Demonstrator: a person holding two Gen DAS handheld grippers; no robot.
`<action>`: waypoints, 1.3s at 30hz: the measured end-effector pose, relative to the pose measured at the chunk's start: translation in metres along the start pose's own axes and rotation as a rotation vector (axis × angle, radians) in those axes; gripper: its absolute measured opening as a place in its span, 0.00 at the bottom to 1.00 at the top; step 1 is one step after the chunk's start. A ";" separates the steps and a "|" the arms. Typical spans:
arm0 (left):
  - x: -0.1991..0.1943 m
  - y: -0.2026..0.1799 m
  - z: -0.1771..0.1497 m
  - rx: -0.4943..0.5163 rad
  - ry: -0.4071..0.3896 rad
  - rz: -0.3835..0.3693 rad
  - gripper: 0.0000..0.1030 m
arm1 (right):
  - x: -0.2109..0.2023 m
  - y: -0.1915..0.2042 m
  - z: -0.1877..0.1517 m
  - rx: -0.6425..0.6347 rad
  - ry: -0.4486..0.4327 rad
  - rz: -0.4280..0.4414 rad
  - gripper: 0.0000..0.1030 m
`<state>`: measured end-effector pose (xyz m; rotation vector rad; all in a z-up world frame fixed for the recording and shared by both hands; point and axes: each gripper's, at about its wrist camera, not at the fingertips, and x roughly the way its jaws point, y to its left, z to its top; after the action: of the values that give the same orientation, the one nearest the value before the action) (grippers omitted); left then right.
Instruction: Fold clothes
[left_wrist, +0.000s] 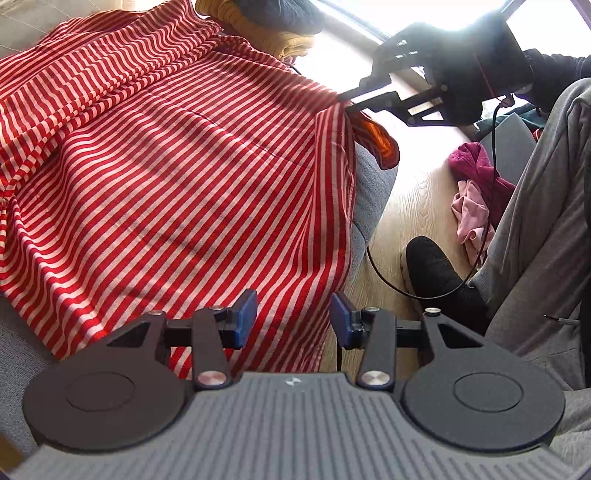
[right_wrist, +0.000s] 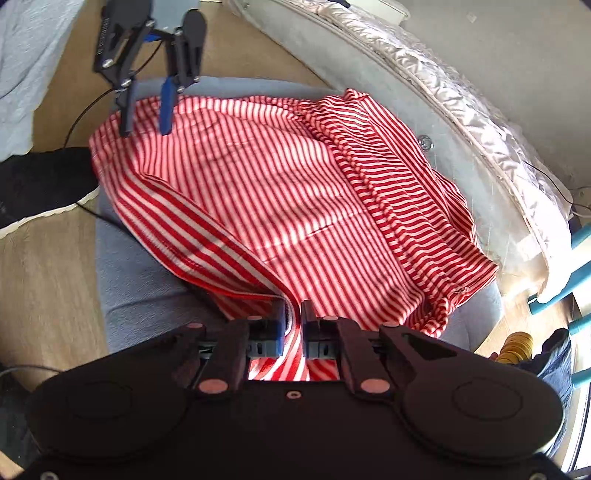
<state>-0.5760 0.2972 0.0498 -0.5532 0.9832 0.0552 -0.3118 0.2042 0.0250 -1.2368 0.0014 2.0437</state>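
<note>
A soft red-and-white striped garment (left_wrist: 177, 158) of thin jersey knit covers most of a rounded grey upholstered cushion (right_wrist: 140, 280), lying ahead of both sets of jaws, its fine stripes bending over shallow wrinkles and a bunched, rumpled fold along the side far from the person. Pale wood-grain flooring (left_wrist: 417, 206) shows beyond the cushion's edge, and a quilted, shiny silver cover (right_wrist: 443, 74) curves along the background past the right jaws. The person's grey fleece trouser leg (left_wrist: 535, 206) and a dark knitted sock (left_wrist: 439, 269) sit to the right of the left jaws. The right gripper (right_wrist: 293, 325) is clamped on a hemmed edge of the garment, the cloth passing as a narrow striped band between its closed blue pads and rising slightly off the cushion. The left gripper (left_wrist: 294, 319) hovers at the opposite edge with its jaws spread apart and nothing between its flat blue pads (left_wrist: 245, 317), the fabric just ahead and below them. A crumpled heap of magenta and pink clothes (left_wrist: 476, 184) lies on the floor, well to the right of the left jaws, and thin black cables (left_wrist: 388, 277) loop across the floor.
</note>
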 end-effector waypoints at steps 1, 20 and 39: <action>0.000 0.000 0.001 0.002 -0.002 0.006 0.48 | 0.007 -0.009 0.003 0.007 -0.002 -0.011 0.09; 0.037 -0.024 0.035 0.048 -0.069 -0.247 0.52 | 0.006 -0.076 -0.001 0.420 -0.116 0.143 0.48; 0.024 0.031 0.048 0.139 0.010 0.226 0.52 | 0.040 -0.031 -0.006 0.001 0.146 -0.042 0.36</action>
<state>-0.5344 0.3411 0.0379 -0.3141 1.0472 0.1846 -0.2995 0.2475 0.0020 -1.3719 0.0445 1.9134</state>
